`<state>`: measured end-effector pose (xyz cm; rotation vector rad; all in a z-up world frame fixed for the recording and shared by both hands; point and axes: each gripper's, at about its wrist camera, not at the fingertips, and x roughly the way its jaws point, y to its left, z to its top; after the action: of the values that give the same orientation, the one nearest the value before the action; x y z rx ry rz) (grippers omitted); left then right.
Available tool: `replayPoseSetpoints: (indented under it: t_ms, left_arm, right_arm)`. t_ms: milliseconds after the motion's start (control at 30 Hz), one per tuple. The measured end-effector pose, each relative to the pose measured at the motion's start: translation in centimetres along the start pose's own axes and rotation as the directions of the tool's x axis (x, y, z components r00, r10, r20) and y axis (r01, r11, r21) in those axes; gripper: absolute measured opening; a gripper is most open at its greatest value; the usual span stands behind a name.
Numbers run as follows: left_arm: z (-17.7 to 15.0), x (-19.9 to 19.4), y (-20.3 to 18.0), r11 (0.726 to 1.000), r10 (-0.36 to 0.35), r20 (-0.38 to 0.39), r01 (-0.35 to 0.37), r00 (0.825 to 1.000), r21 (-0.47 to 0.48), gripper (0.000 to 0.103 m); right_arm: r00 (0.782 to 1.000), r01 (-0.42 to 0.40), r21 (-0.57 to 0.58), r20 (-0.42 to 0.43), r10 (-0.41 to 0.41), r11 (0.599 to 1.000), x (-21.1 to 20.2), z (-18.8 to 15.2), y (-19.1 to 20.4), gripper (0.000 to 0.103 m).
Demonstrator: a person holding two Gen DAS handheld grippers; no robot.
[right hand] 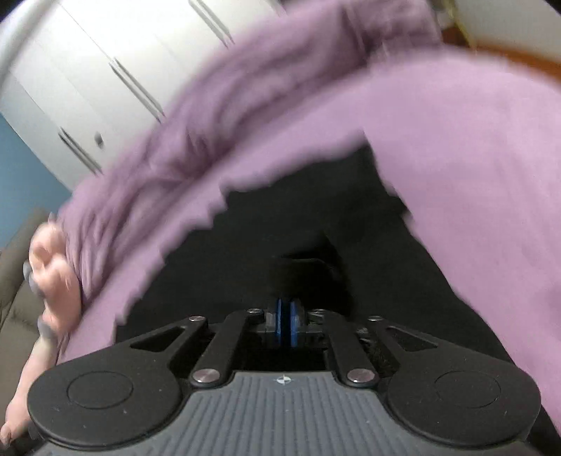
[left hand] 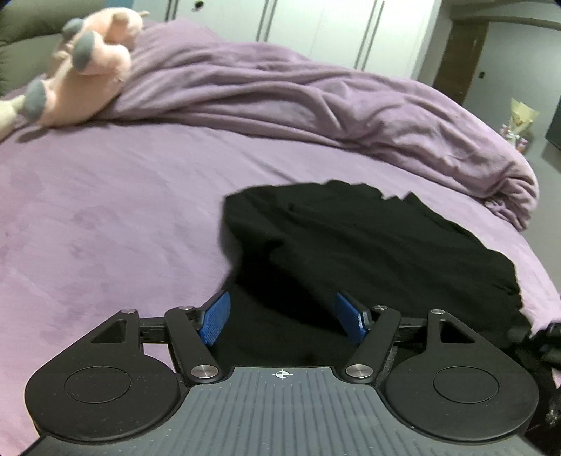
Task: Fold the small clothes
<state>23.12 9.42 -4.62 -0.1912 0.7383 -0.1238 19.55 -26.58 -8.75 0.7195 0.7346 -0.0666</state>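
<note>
A black garment [left hand: 350, 245] lies spread on the purple bed sheet [left hand: 105, 210], wrinkled, with its right side running toward the bed's edge. My left gripper [left hand: 283, 315] hovers over its near part, open, blue pads [left hand: 215, 317] wide apart with only the cloth lying below them. In the blurred, tilted right wrist view the black garment [right hand: 280, 228] fills the middle. My right gripper [right hand: 289, 315] has its blue pads pressed together, and a dark fold of the cloth bunches up right at their tips.
A crumpled purple blanket [left hand: 315, 94] is heaped along the far side of the bed. A pink plush toy [left hand: 87, 59] lies at the far left. White wardrobe doors [left hand: 315, 28] stand behind. The bed's right edge [left hand: 547, 280] drops to a grey floor.
</note>
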Motion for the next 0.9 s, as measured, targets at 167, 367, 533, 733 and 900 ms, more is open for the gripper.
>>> replayPoseSetpoints:
  t_ms: [167,367,533,733,900]
  left_arm:
    - [0.4,0.7,-0.8,1.000,0.009,-0.033,-0.008,0.999,0.018,0.072]
    - [0.1,1.8,-1.6,0.999,-0.021,-0.080,0.024,0.997,0.034,0.073]
    - [-0.3,2.3,-2.0,0.997,-0.059,-0.107,0.064,0.992,0.042,0.073]
    - [0.6,3.9,-2.4,0.997,-0.011,-0.098,0.018,0.995,0.075,0.073]
    - [2.2,6.7,-2.3,0.997,0.046,-0.086,-0.040,0.995,0.071,0.073]
  right_arm:
    - [0.996,-0.069,0.133,-0.046,0.075,0.989,0.0,0.3,-3.8,0.026]
    - [0.987,-0.130,0.201,-0.071,0.147,0.971,2.5,2.2,-4.0,0.036]
    - [0.979,-0.138,0.163,-0.126,0.159,0.977,4.1,3.8,-1.5,0.005]
    - [0.897,-0.441,0.079,0.040,0.439,0.894,2.1,10.8,5.5,0.005]
    - [0.845,-0.502,-0.013,0.206,0.494,0.865,-0.5,13.5,6.0,0.005]
